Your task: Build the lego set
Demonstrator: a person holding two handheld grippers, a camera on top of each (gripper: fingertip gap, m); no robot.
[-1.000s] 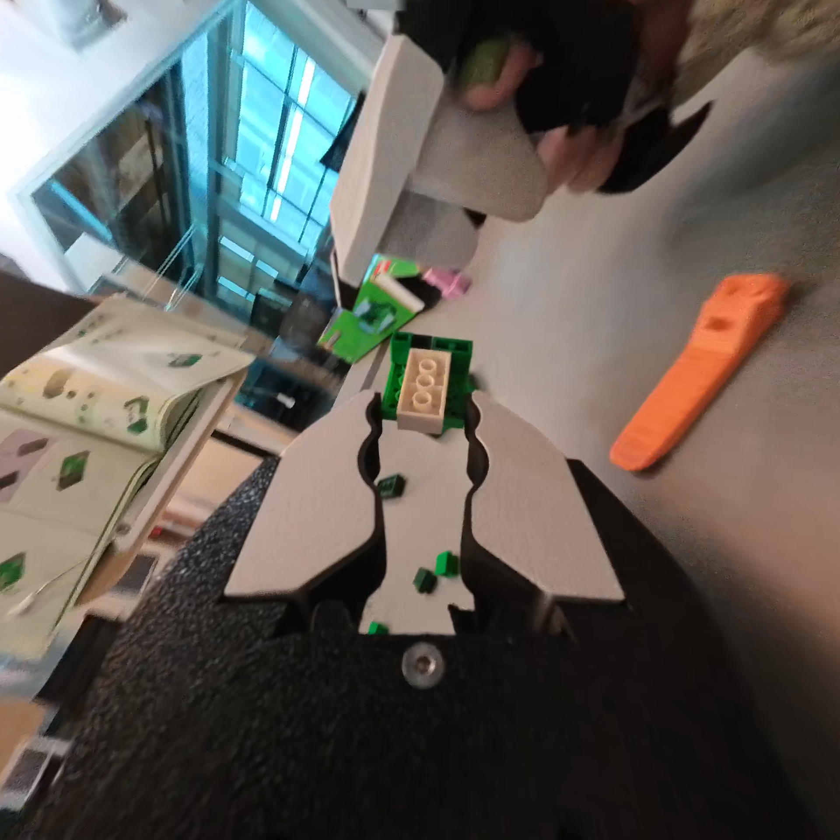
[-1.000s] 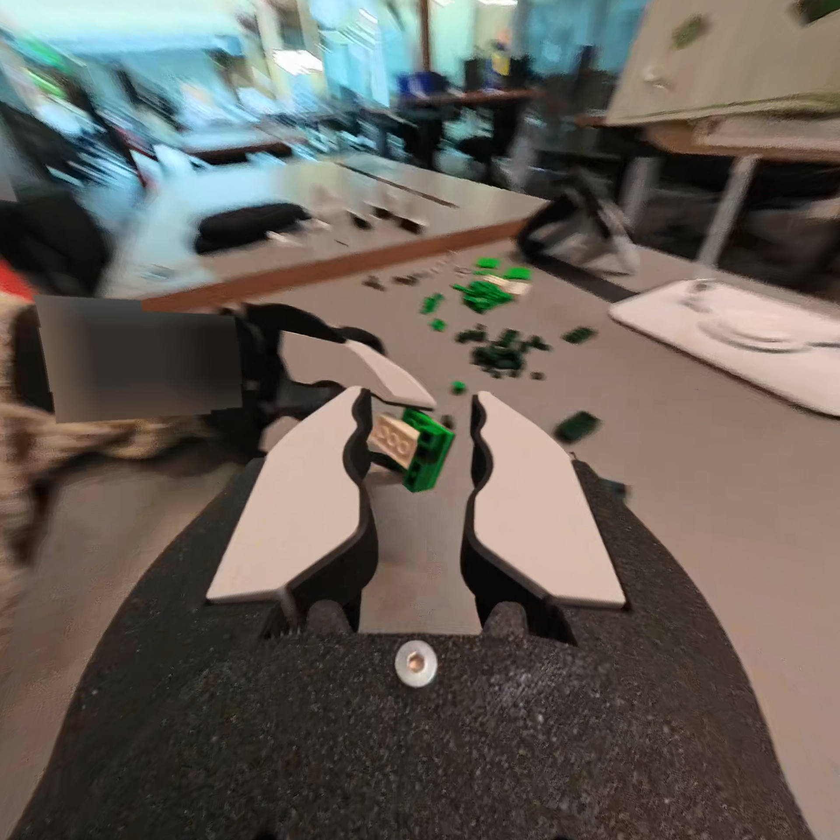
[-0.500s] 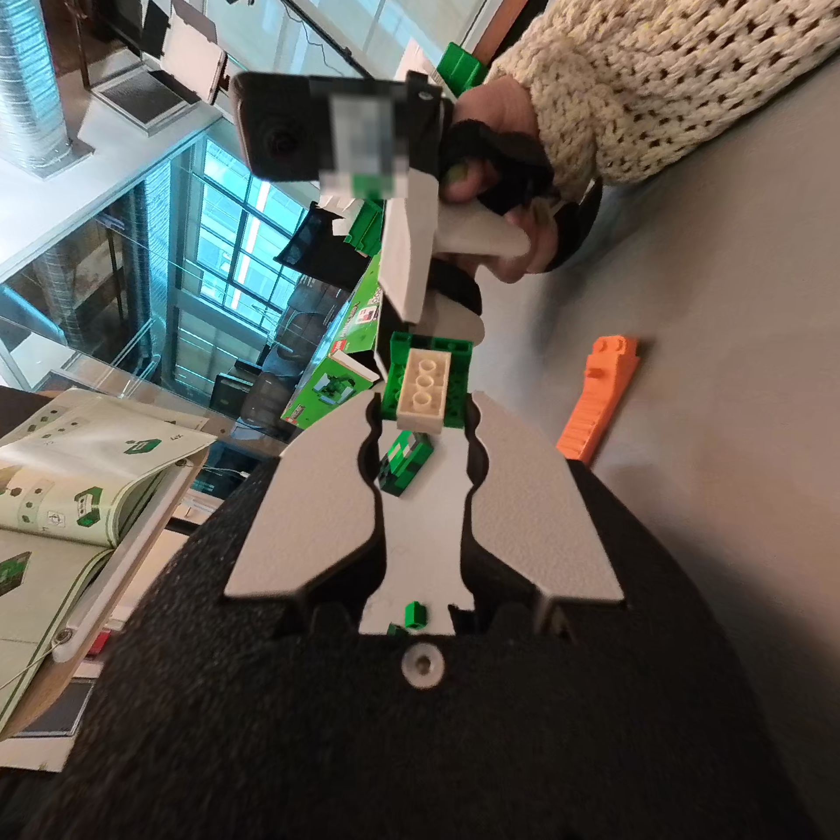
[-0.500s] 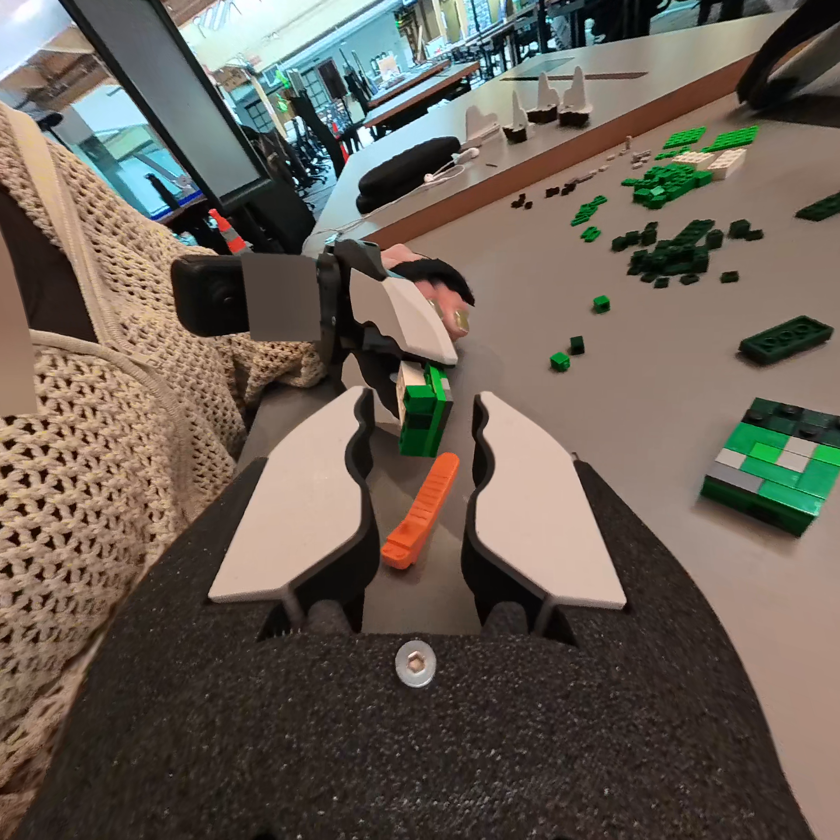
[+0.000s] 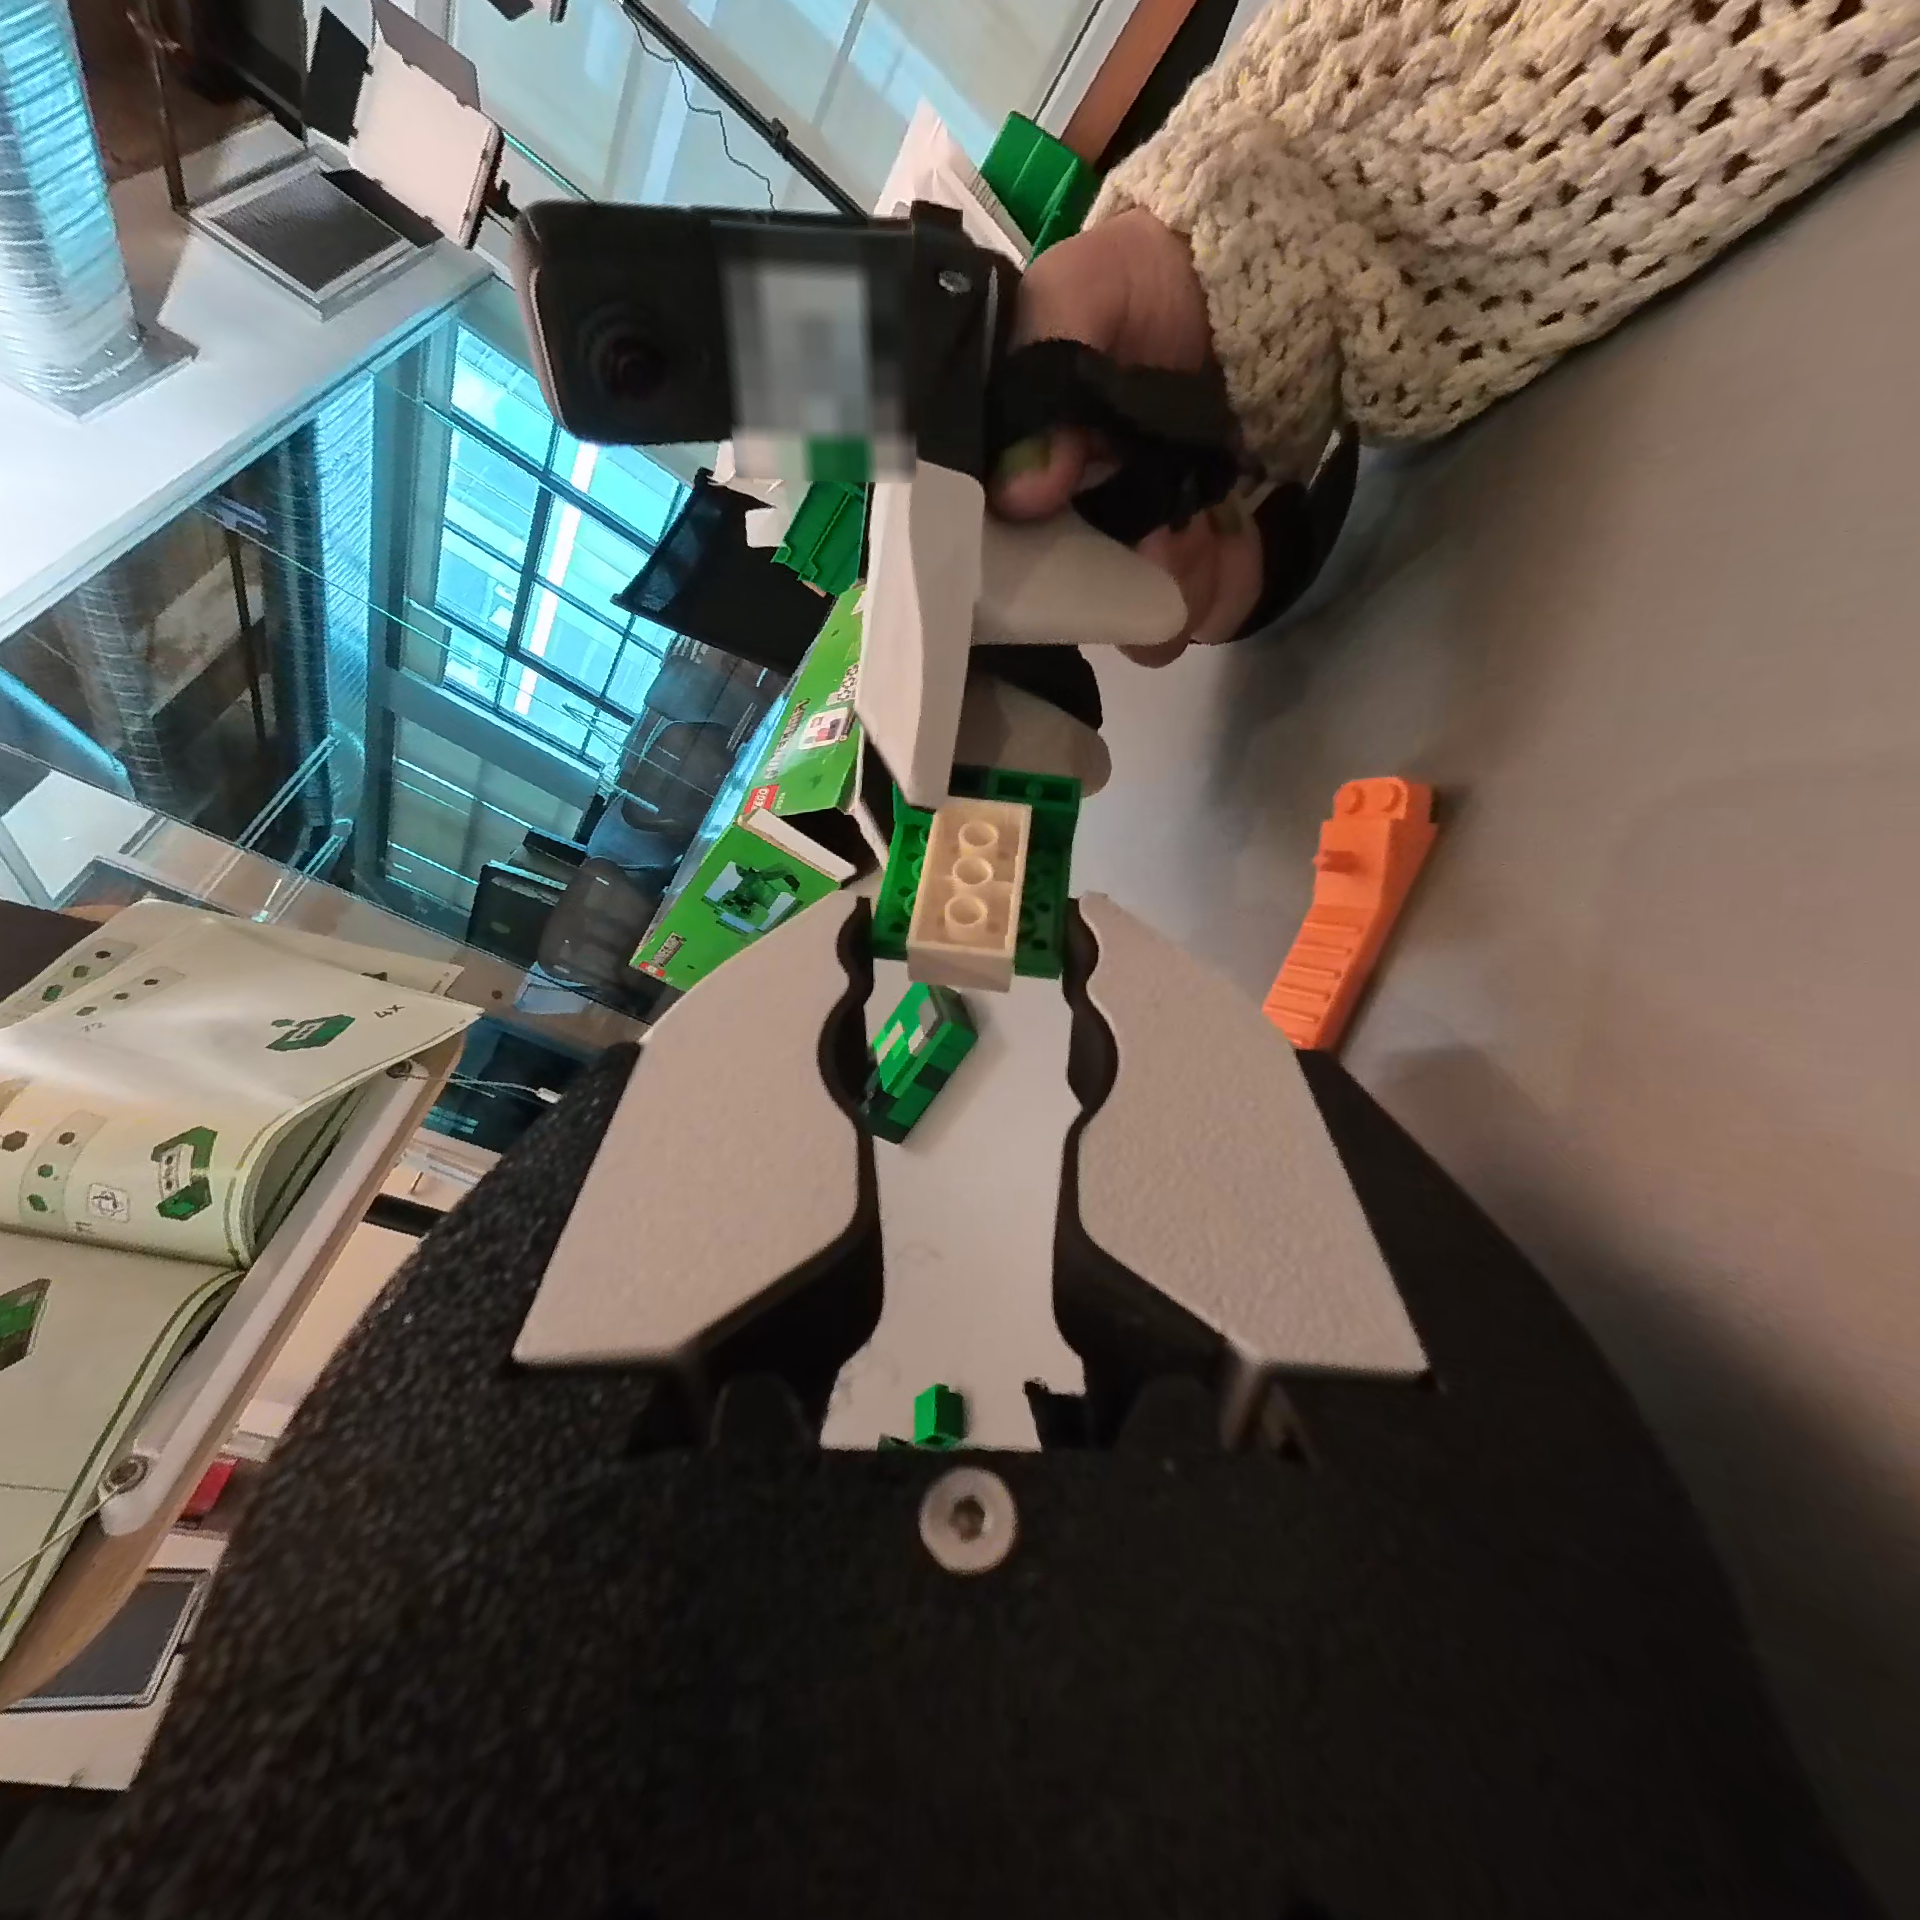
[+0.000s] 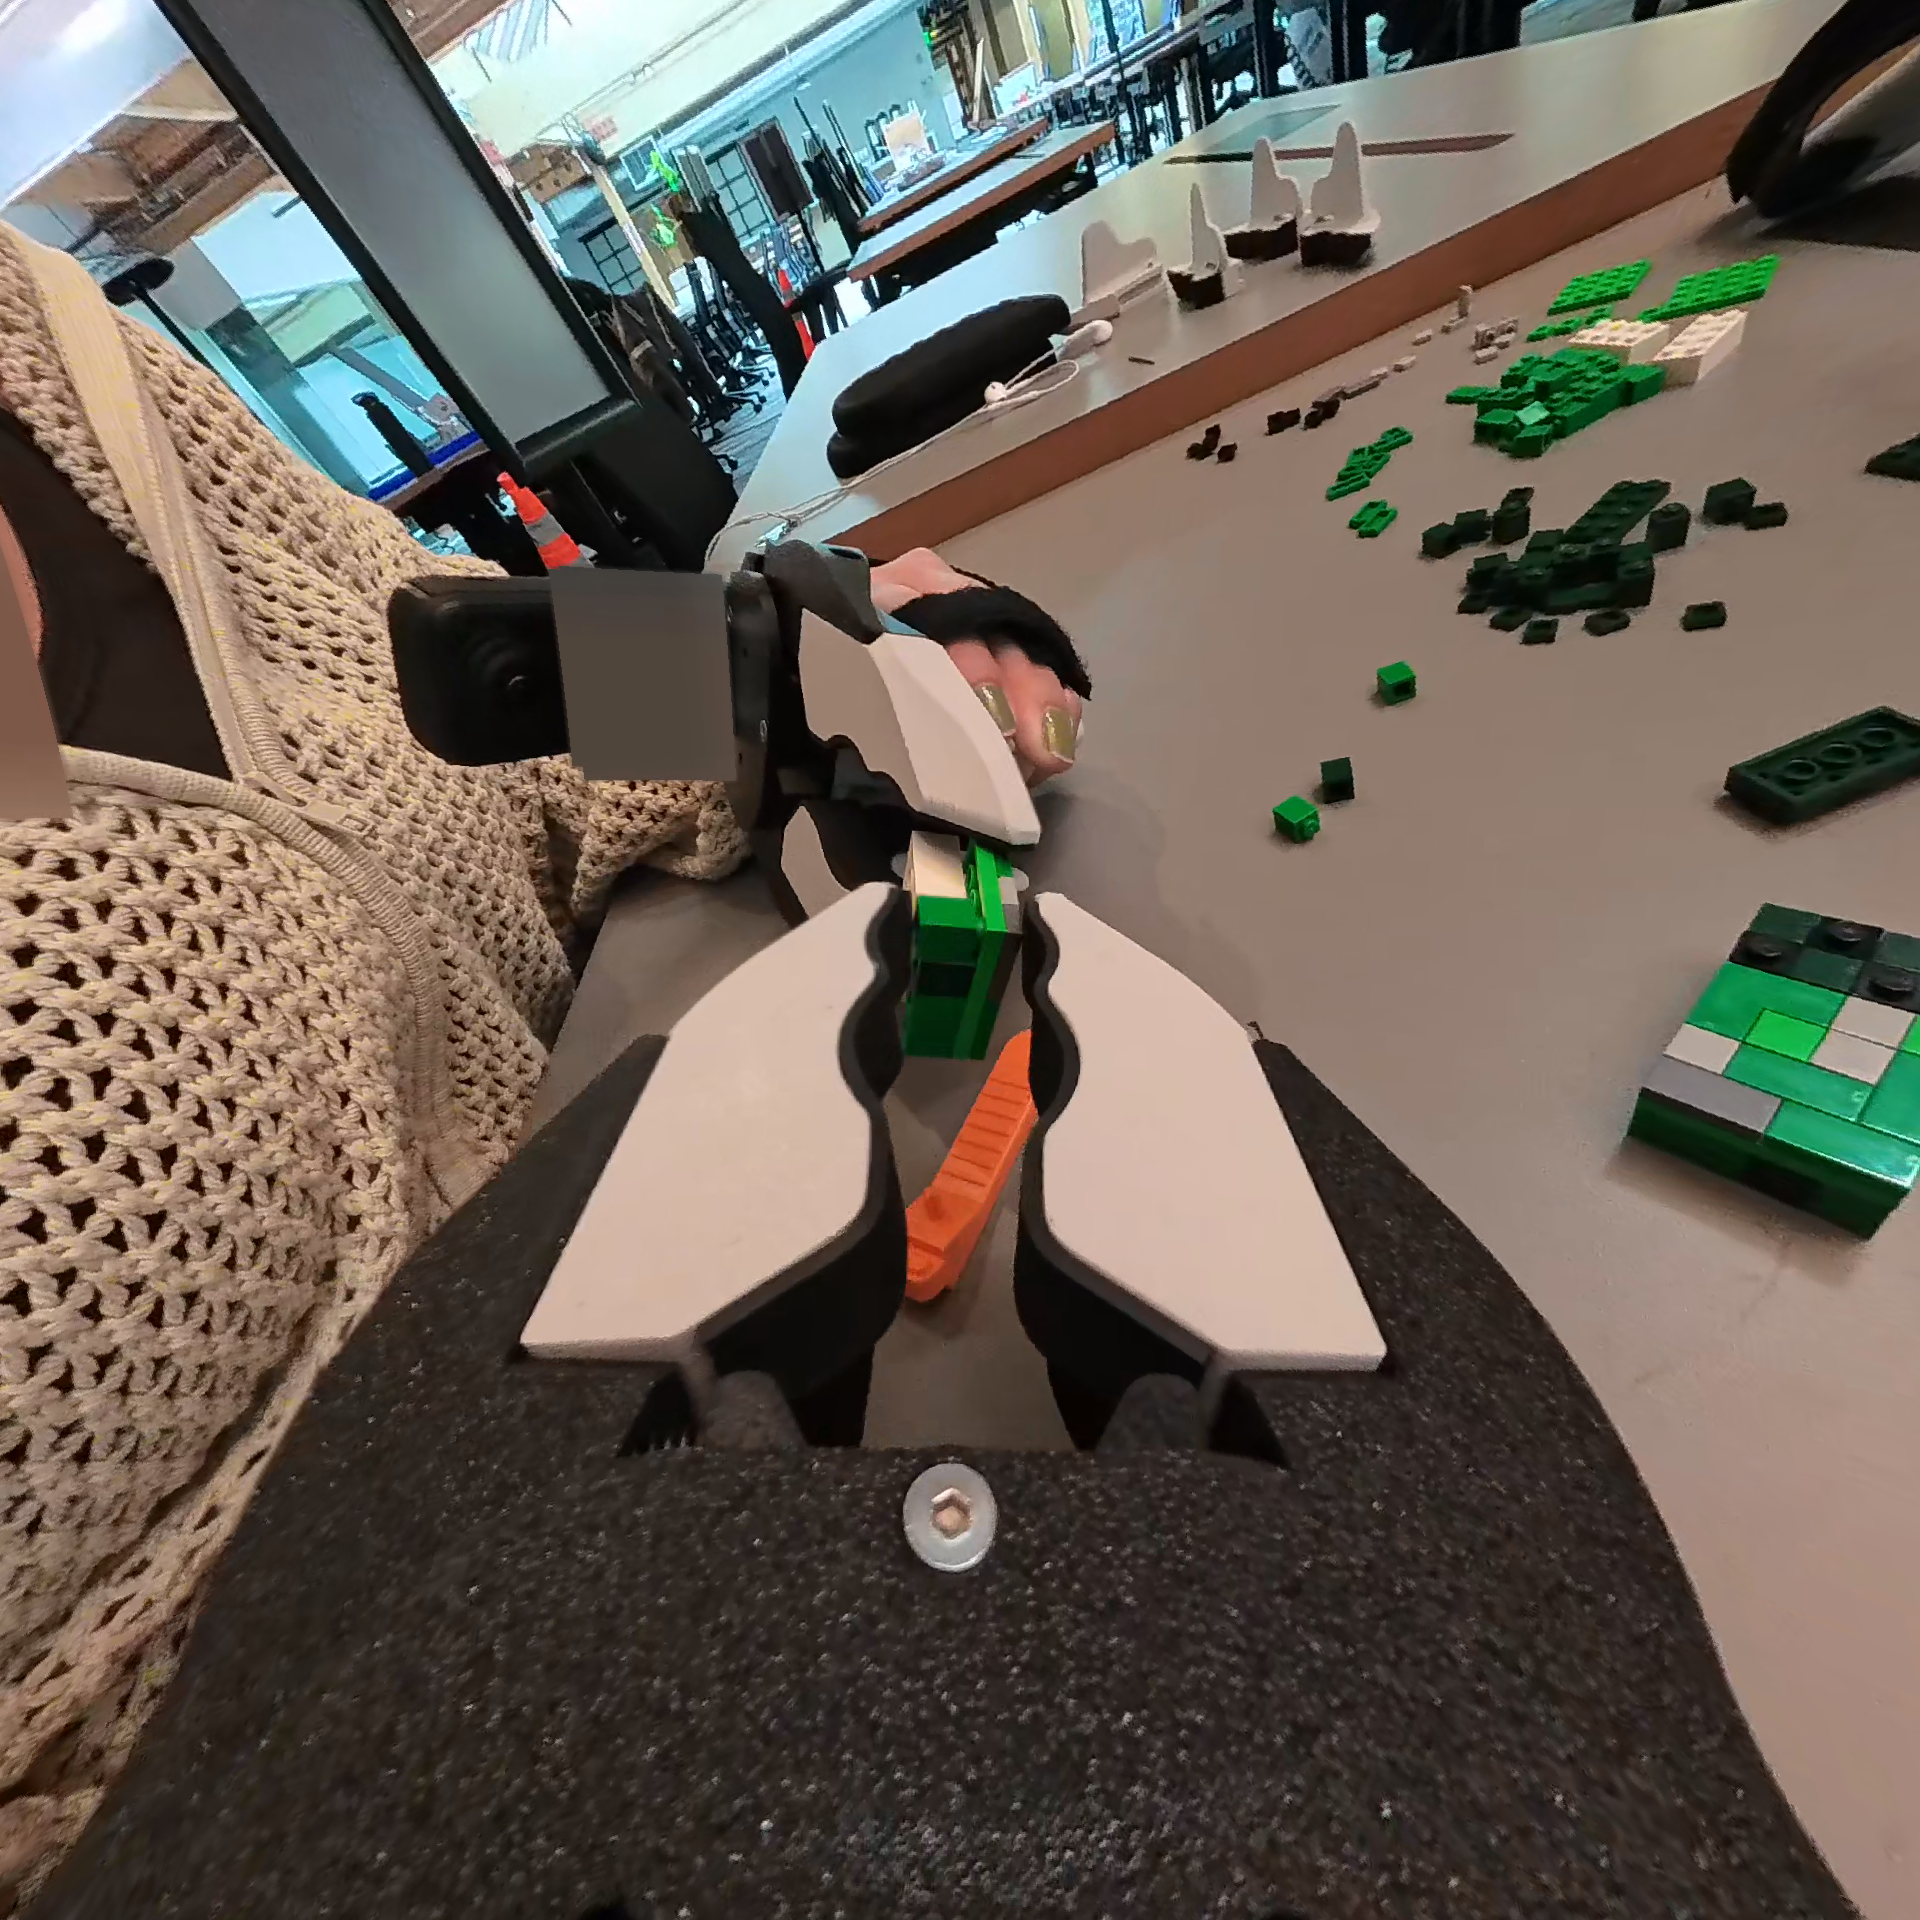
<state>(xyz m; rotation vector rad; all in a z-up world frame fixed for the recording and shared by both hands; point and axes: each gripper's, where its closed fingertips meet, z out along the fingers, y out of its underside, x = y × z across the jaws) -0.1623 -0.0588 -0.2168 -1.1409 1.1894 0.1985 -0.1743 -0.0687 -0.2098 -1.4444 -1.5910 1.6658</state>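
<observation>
A small green brick assembly [image 5: 1044, 894] with a cream brick [image 5: 966, 894] on its face is held in the air above the grey table [image 5: 1662, 935]. My left gripper [image 5: 971, 914] is shut on its near end. My right gripper's fingers [image 5: 920, 665] come down from above onto its far end. In the right wrist view the assembly [image 6: 951, 987] stands on edge between the tips of my right gripper [image 6: 961, 914], which is shut on it. The left gripper's finger [image 6: 925, 738] grips it from the far side.
An orange brick separator [image 6: 971, 1164] lies on the table below the grippers. A flat green-and-grey build [image 6: 1808, 1091], a dark green plate [image 6: 1829, 769] and piles of loose green pieces [image 6: 1558, 561] lie to the right. An instruction booklet [image 5: 156, 1143] and a green box [image 5: 758, 883] stand behind. It is some 5 cm from my left tips to the orange brick separator [image 6: 971, 1164]. Look for it in the left wrist view [image 5: 1307, 992] too.
My right gripper's jaws have closed in onto the green assembly. My left gripper has kept hold of it. Both views have settled after swinging a second ago.
</observation>
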